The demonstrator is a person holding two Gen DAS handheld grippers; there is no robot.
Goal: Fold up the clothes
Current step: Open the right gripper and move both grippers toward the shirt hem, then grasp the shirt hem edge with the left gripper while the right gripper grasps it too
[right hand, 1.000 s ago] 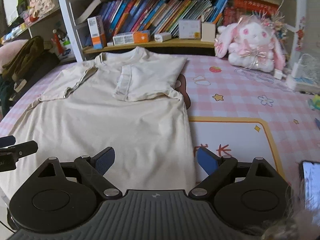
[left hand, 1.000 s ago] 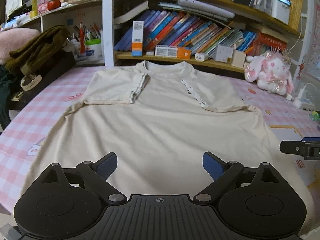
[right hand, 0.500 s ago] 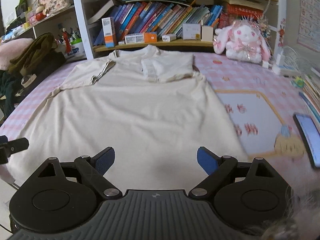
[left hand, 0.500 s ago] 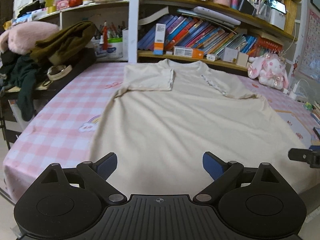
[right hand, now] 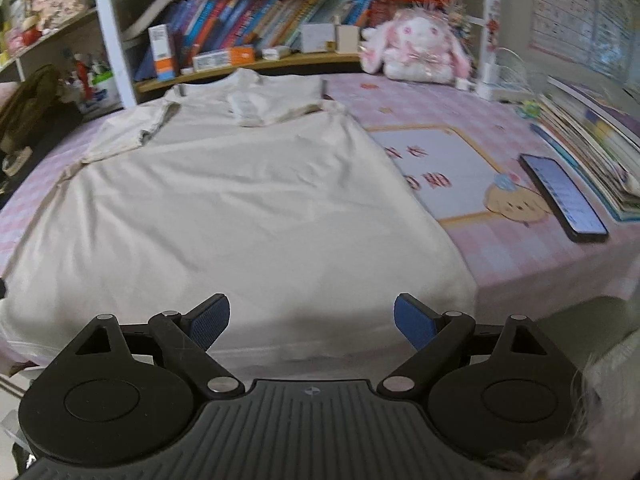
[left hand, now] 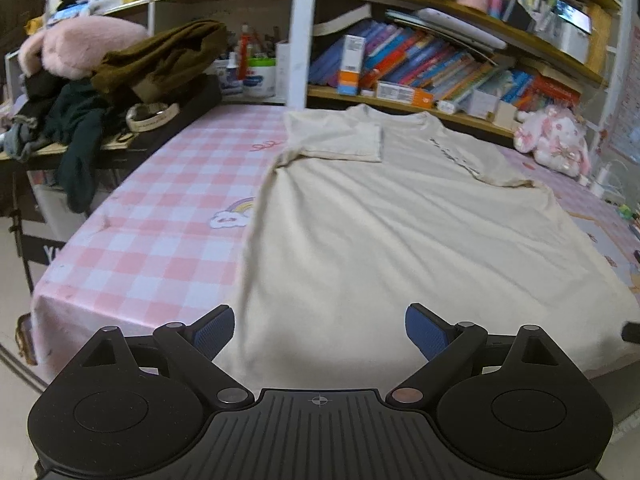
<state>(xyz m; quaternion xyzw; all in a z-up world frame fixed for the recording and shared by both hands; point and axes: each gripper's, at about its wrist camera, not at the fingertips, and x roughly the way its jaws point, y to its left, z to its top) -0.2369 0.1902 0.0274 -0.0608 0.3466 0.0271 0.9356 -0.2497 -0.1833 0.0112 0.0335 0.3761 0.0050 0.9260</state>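
At the left edge of the counter (left hand: 132,248), a dark bench carries a pile of clothes (left hand: 120,76) that stands clear of the work area. The cream T-shirt (left hand: 400,232) lies flat along the middle of the counter, collar toward the far edge at the bookshelf (left hand: 420,64) and hem at the near edge, where the fabric reaches the lip and appears to hang slightly over it. Both sleeves are folded inward onto the chest; the body is spread at full length. The left gripper (left hand: 320,330) hovers at the near edge over the left part of the hem, fingers apart and holding nothing. The right gripper (right hand: 312,320) hovers at the near edge over the right part of the hem, likewise spread and empty. To the right of the shirt lie a cartoon mat (right hand: 452,168), a phone (right hand: 564,196) and a row of books (right hand: 592,148) along the right edge; a plush rabbit (right hand: 420,48) sits at the far right corner. Hazards: uneven hold on the two hem corners would skew any fold; lifting the body fast could flip the tucked sleeves open; a wide swing to the right could knock the phone; fabric over the lip may slip off if released.
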